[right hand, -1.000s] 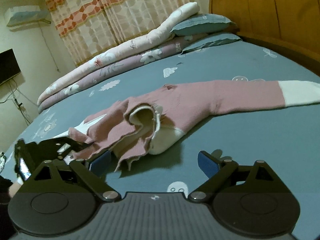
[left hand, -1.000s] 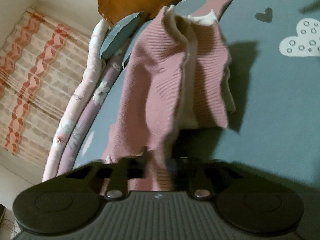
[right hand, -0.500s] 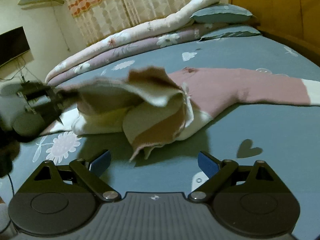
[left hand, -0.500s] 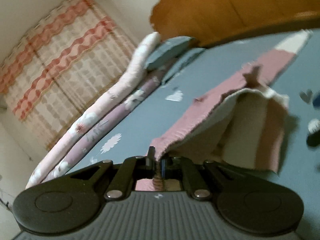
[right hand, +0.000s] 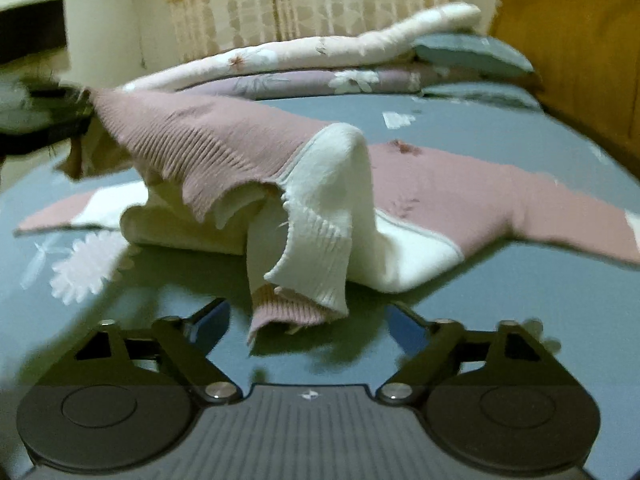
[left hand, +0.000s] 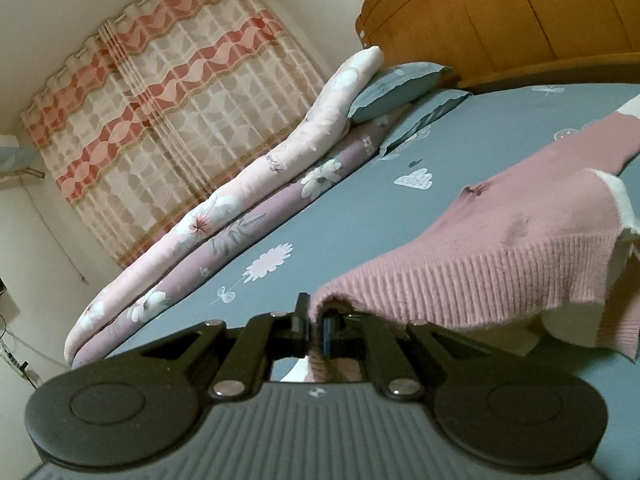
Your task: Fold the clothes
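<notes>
- The pink-and-cream ribbed knit sweater (right hand: 248, 168) lies partly on the blue-grey patterned bedsheet (right hand: 500, 300). One ribbed hem corner is lifted clear of the bed, and one long sleeve (right hand: 540, 216) is stretched flat toward the wooden headboard (right hand: 580, 60).
- The left gripper (left hand: 316, 324) has its jaws pressed together on that pink hem corner. The bite looks narrow, right at the knit's edge, so a sideways tug could pull the stretchy rib out and drop the whole raised flap.
- The right gripper (right hand: 308, 320) hangs low with its jaws wide apart and nothing between them. The drooping cream-and-pink fold (right hand: 312, 272) sits just ahead of it. Closing here risks catching several layers at once, or only the loose pink tip, and either would leave the hem crooked.
- With only one corner held, the raised cloth sags into a tent with a bunched cream lining (right hand: 192, 232) beneath it. Laying it down like this would likely trap that bunch and leave a lumpy fold.
- Pulling the held corner farther from the headboard could drag the flat sleeve across the sheet and twist it under the body.
- The right wrist view is blurred at its left side, so how much cloth the far gripper holds cannot be judged from there.
</notes>
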`<state>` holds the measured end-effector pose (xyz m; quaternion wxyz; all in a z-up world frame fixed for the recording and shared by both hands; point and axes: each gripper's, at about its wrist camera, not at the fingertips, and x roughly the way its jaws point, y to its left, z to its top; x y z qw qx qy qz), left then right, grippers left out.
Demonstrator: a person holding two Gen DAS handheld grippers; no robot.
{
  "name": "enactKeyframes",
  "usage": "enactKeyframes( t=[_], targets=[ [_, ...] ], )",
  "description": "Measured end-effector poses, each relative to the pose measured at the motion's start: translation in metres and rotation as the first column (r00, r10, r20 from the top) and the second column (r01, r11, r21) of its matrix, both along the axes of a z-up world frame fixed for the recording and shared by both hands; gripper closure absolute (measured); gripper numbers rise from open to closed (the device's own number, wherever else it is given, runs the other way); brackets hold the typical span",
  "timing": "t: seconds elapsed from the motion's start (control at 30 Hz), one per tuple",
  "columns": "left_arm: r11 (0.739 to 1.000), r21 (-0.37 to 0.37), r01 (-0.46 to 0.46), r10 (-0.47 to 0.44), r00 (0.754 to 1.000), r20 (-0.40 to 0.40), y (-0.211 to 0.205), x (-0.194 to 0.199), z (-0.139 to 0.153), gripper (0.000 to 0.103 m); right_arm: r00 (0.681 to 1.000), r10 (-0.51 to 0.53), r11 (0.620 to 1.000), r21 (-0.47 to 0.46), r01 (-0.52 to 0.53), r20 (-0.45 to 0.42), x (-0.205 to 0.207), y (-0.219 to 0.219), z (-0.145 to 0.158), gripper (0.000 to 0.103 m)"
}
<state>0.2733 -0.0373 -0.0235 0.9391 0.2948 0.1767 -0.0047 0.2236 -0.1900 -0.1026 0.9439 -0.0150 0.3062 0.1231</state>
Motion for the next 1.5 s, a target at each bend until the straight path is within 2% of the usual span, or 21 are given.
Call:
enactKeyframes(
  t=[0.07,0.13,0.17,0.23,0.27,0.33,0.4,0.6,0.8,0.93,1.1,1.2,1.3,1.37,1.5],
  targets=[
    [1.0,-0.005,0.002,-0.002,1.0,0.001,0.002,0.002,-0.002,0.099,1.0,0.0,0.997,-0.073,0.002,0.023,0.005,0.011,-0.005,0.034],
    [1.0,-0.01,0.004,-0.004,1.0,0.001,0.005,0.003,-0.005,0.099,0.999,0.002,0.995,-0.103,0.002,0.044,0.008,0.016,-0.008,0.05],
    [1.0,-0.012,0.003,-0.003,1.0,-0.001,0.006,0.004,-0.006,0.098,0.999,0.006,0.994,-0.11,0.0,0.049,0.011,0.018,-0.009,0.054],
    [1.0,-0.018,0.001,-0.001,1.0,-0.006,0.009,0.005,-0.008,0.098,0.999,0.0,0.995,-0.099,0.004,0.042,0.017,0.017,-0.009,0.068],
    [1.0,-0.019,0.0,0.0,1.0,-0.01,0.011,0.005,-0.008,0.098,0.999,-0.012,0.997,-0.076,0.015,0.037,0.02,0.014,-0.009,0.072],
    [1.0,-0.02,-0.001,0.001,1.0,-0.016,0.013,0.0,-0.009,0.098,0.999,-0.026,0.999,-0.043,0.028,0.037,0.021,0.007,-0.003,0.09],
    [1.0,-0.021,0.0,0.0,1.0,-0.018,0.014,-0.006,-0.008,0.098,0.999,-0.03,0.999,-0.038,0.031,0.044,0.017,0.001,0.005,0.091],
    [0.999,-0.022,0.035,-0.035,0.999,-0.023,0.014,-0.041,0.005,0.098,0.996,0.015,0.986,-0.167,-0.001,0.085,-0.017,-0.012,0.038,0.092],
    [0.994,0.039,0.1,-0.099,0.995,-0.018,0.009,-0.093,0.022,0.099,0.991,0.07,0.953,-0.303,-0.032,0.116,-0.051,-0.025,0.071,0.093],
    [0.985,0.089,0.15,-0.149,0.989,-0.019,0.001,-0.128,0.032,0.099,0.98,0.144,0.883,-0.464,-0.065,0.138,-0.073,-0.026,0.094,0.093],
    [0.964,0.136,0.228,-0.223,0.973,-0.05,-0.009,-0.164,0.04,0.099,0.964,0.224,0.749,-0.658,-0.077,0.142,-0.1,-0.027,0.115,0.094],
    [0.946,0.176,0.273,-0.262,0.961,-0.086,-0.016,-0.18,0.035,0.099,0.959,0.257,0.677,-0.731,-0.088,0.122,-0.116,-0.026,0.123,0.094],
    [0.932,0.189,0.31,-0.286,0.947,-0.146,-0.02,-0.189,0.023,0.099,0.952,0.298,0.595,-0.794,-0.124,0.074,-0.129,-0.023,0.116,0.094],
    [0.919,0.204,0.337,-0.301,0.935,-0.19,-0.023,-0.196,0.013,0.099,0.949,0.314,0.578,-0.793,-0.193,-0.003,-0.134,-0.021,0.102,0.094],
    [0.905,0.191,0.381,-0.318,0.902,-0.293,-0.026,-0.204,-0.01,0.099,0.925,0.336,0.573,-0.742,-0.349,-0.176,-0.142,-0.016,0.068,0.094]
  ],
)
